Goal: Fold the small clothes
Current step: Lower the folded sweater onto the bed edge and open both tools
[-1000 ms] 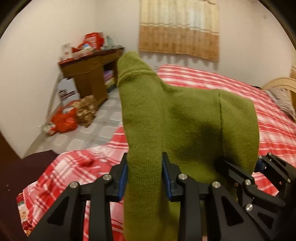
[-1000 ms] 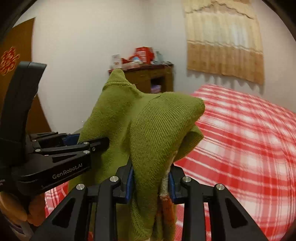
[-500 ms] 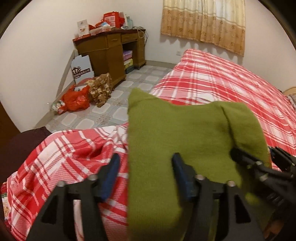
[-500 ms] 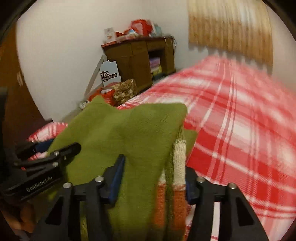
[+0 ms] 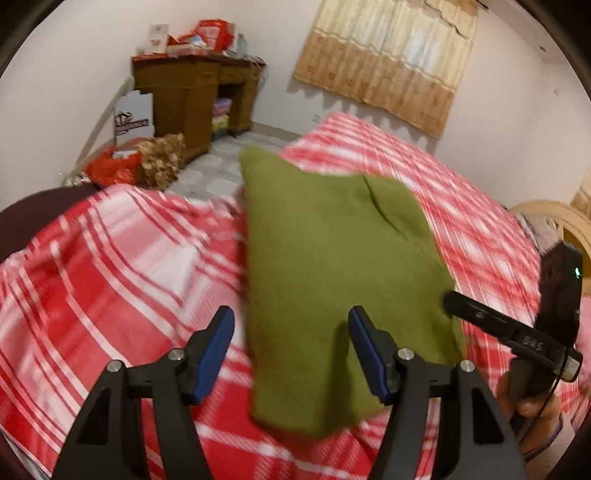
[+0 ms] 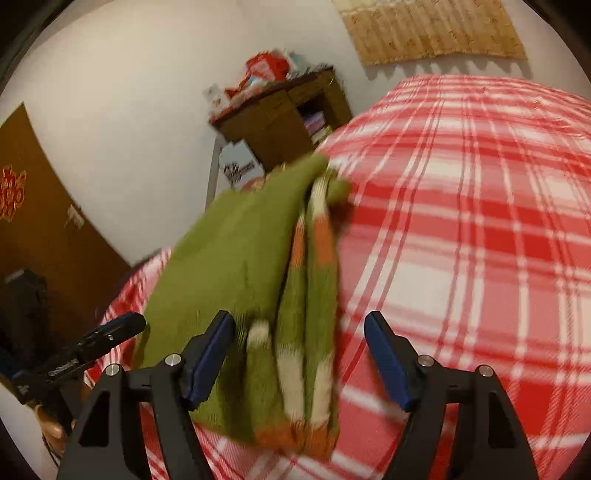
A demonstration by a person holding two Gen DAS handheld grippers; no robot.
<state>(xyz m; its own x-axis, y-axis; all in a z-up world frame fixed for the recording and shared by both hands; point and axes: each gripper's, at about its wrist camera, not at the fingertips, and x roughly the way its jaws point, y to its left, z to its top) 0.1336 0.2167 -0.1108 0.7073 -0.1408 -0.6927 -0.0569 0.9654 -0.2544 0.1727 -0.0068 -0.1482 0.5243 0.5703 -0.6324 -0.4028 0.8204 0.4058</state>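
— Sweater (image 5: pixel 332 266) position? Green knit, folded, laid flat on the red plaid bedspread (image 5: pixel 110 266)

— And the grippers? Left gripper (image 5: pixel 291 347) and right gripper (image 6: pixel 299 350) are both spread wide, nothing clasped, sweater lying between the fingers

Motion blur smears the green sweater (image 6: pixel 236 266) and the plaid bedspread (image 5: pixel 110 266). The clutter (image 5: pixel 199 35) on the far desk (image 5: pixel 184 96) is too small to identify.
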